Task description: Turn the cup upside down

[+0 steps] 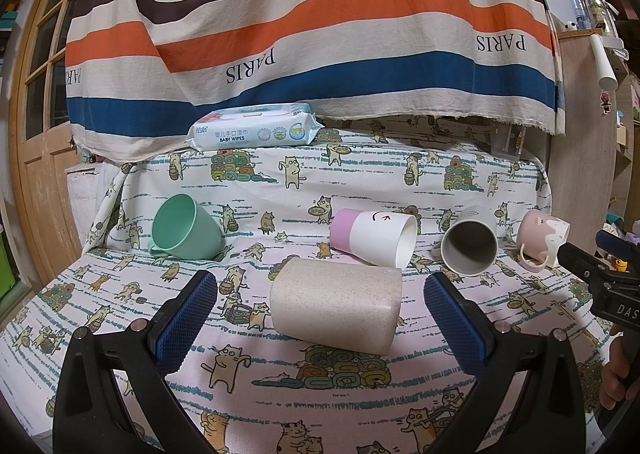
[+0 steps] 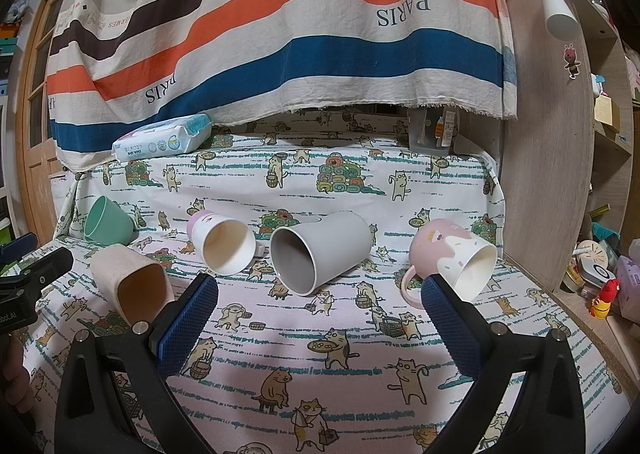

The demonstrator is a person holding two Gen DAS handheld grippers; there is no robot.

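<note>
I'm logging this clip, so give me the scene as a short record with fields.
surface: cat-print cloth
cups: five, all lying on their sides
left to right: green plastic cup; beige speckled square cup; pink-and-white cup; grey ceramic mug; pink mug with handle
left gripper: open, beige cup between its fingers, untouched
right gripper: open, near the grey mug
other: baby wipes pack at the back

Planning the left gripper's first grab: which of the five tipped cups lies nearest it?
The speckled beige cup, lying on its side directly between the open left gripper fingers; the other four cups lie farther back.
</note>
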